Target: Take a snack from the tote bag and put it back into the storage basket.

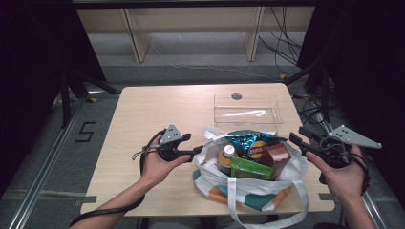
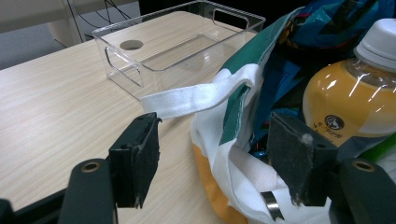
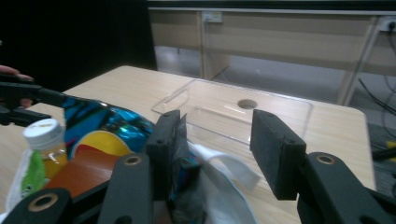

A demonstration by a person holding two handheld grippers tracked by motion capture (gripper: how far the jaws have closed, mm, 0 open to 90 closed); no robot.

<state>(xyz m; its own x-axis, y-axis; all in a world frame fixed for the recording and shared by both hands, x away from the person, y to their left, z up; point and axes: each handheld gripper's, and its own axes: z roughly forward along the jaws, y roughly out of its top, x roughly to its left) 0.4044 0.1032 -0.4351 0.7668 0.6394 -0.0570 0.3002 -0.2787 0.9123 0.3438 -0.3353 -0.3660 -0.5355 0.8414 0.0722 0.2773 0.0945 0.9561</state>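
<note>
A white tote bag (image 1: 248, 191) with green and orange patches stands near the table's front edge. It holds an orange drink bottle (image 1: 228, 157), a blue chip bag (image 1: 253, 143), a brown box (image 1: 279, 155) and a green packet (image 1: 250, 169). My left gripper (image 1: 196, 151) is at the bag's left rim. In the left gripper view its jaws (image 2: 217, 158) stand open, with the bag's rim (image 2: 224, 130) and white handle (image 2: 196, 100) between them and the bottle (image 2: 355, 93) just beyond. My right gripper (image 1: 293, 138) hovers open off the bag's right side, above a handle (image 3: 224, 168).
A clear plastic tray (image 1: 246, 109) lies empty on the wooden table (image 1: 153, 109) behind the bag, towards the back right. Beyond the table are wooden shelf legs and cables on the floor. Dark stands flank both sides.
</note>
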